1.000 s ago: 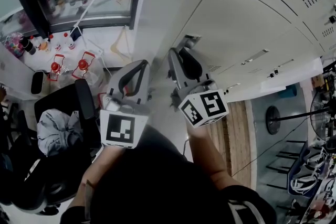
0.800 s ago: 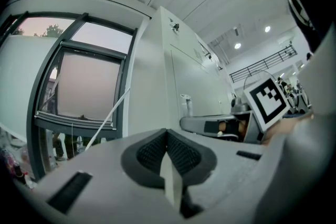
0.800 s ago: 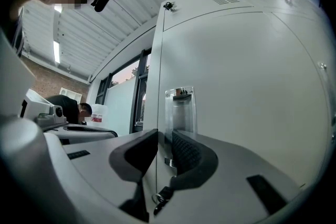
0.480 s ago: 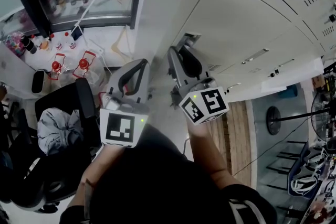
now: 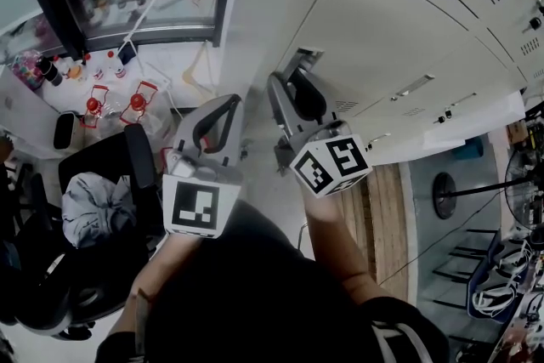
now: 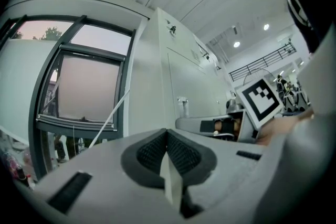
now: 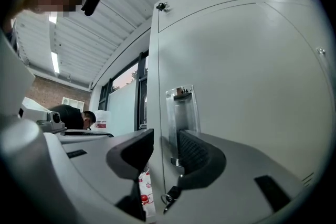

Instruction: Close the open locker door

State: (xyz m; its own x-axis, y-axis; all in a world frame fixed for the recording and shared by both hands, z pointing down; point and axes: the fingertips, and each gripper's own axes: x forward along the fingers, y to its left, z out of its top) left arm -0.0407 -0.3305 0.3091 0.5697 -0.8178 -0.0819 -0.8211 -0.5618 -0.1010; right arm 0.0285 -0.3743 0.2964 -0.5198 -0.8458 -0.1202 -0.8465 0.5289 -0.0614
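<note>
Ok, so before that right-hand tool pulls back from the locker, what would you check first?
1. Right gripper released: ok, its jaws are opening around the locker door edge and the pads are not pressing.
2. Door shut: ok, it looks flush in the head view; whether it is latched, cannot tell.
3. Key hanging below the jaws, clear of them: cannot tell.
4. Left gripper idle: ok, shut with nothing between its jaws.
</note>
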